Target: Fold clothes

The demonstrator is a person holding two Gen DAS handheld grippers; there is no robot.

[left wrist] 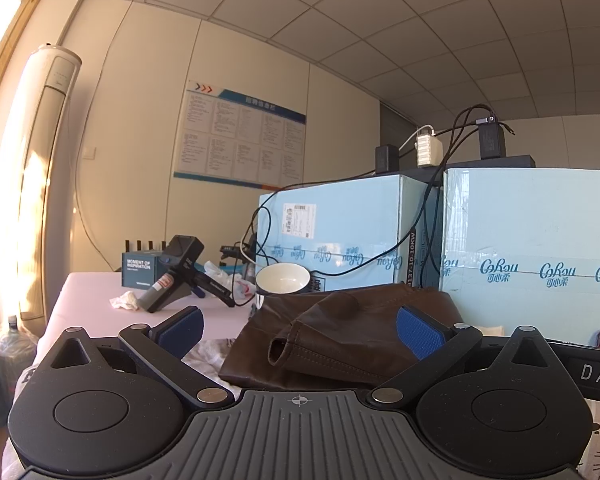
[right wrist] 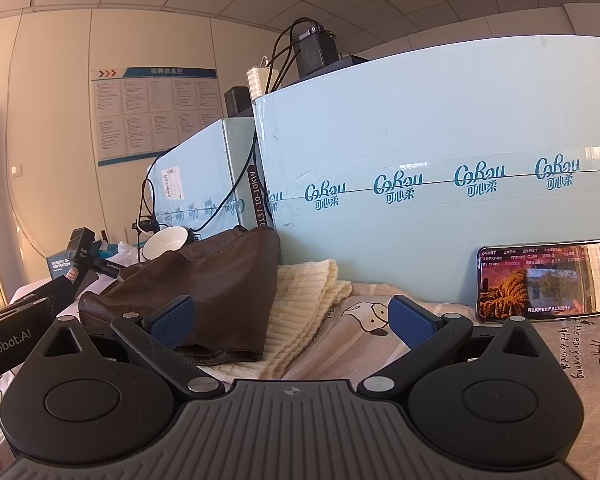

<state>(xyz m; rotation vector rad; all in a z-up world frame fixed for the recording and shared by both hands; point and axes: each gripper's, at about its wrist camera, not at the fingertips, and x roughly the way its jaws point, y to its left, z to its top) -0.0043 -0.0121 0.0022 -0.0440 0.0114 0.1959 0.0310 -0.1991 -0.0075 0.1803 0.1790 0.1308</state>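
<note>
I start with the biggest things: two pale blue cardboard boxes (right wrist: 440, 160) printed with a repeated logo stand along the back of the table (left wrist: 84, 292), with black chargers and cables on top. In front of them lies the bedsheet with cartoon animals (right wrist: 380, 320), which covers my working area.

The task's things sit on that sheet. The dark brown leather-look garment (left wrist: 340, 332) is heaped against the boxes, rumpled, one tube-like opening facing the left wrist camera. In the right wrist view it lies partly on top of a cream ribbed knit garment (right wrist: 312, 304), which pokes out to its right. Neither looks laid flat.

Behind the brown heap a white ceramic bowl (left wrist: 283, 278) rests tilted, and a smartphone playing a video (right wrist: 544, 280) leans against the right-hand box.

My left gripper (left wrist: 300, 330) is spread wide, blue pads well apart, nothing between them, aimed at the brown garment. My right gripper (right wrist: 292, 320) is equally wide and empty, facing the spot where brown and cream meet.

I judge this as the approach before the first grasp; folding proper is not yet begun. The next move, I think, calls for pinching the brown garment's edge only, without catching the knit beneath, then lifting it clear to spread it.
</note>
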